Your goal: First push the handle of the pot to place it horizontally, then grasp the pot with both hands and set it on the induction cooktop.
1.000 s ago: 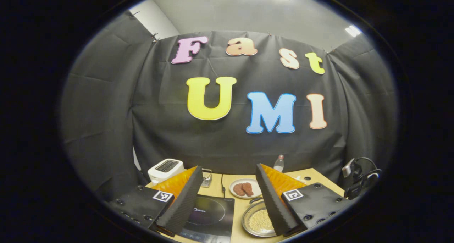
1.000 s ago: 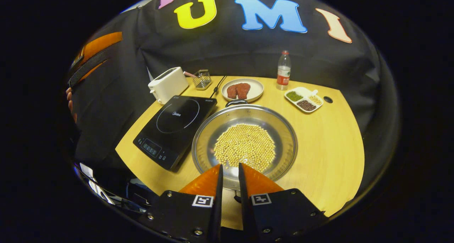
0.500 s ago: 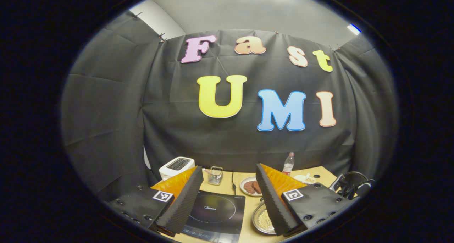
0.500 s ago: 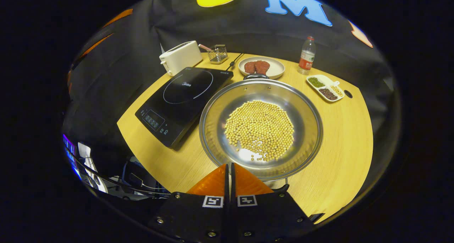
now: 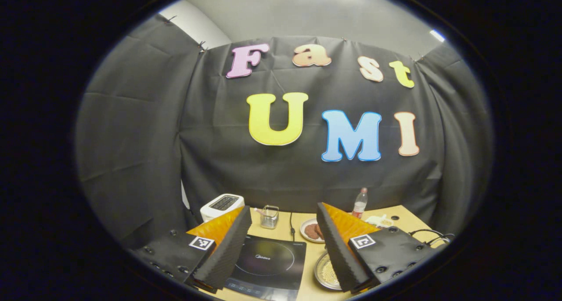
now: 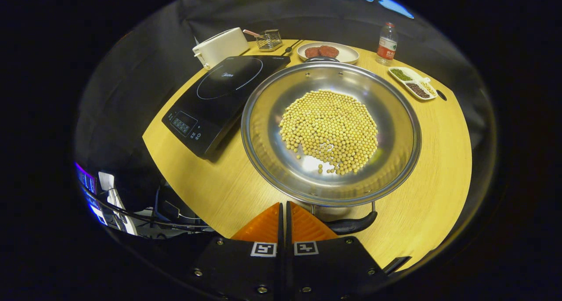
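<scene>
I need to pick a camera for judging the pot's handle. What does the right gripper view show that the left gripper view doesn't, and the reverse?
Right gripper view: the near handle lying just to the right of the closed right gripper, and the whole layer of beans.
Left gripper view: the open left gripper and the ceiling.
Both: the pot, induction cooktop, toaster, plate and bottle.

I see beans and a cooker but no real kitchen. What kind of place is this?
Probably a pretend kitchen set up in a booth: an induction cooktop, a pot of beans and a toaster sit on one wooden table, with black cloth walls around.
</scene>
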### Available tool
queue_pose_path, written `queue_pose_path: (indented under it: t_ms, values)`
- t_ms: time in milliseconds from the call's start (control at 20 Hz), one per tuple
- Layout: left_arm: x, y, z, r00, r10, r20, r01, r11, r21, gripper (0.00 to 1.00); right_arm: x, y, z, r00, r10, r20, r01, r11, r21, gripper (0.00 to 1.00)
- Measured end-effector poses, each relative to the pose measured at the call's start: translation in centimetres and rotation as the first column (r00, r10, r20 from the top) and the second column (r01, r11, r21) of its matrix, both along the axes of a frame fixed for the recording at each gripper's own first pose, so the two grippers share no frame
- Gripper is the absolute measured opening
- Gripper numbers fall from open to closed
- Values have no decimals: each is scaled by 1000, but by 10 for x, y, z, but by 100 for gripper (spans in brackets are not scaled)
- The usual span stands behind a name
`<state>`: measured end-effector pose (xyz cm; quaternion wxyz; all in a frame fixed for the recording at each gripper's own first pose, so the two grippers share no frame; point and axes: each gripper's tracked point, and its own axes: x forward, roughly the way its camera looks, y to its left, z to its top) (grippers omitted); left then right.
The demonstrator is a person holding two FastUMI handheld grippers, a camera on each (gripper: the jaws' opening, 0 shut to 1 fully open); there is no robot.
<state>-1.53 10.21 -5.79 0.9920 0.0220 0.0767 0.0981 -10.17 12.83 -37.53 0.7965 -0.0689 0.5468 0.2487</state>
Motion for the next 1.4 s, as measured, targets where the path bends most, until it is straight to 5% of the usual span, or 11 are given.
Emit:
queue_pose_path:
  t_ms: [1400]
  values:
    - [17,-48,4,995,-97,-3,97,995,17,99,30,-94,-15,973,-229,25,230,970,-78,0]
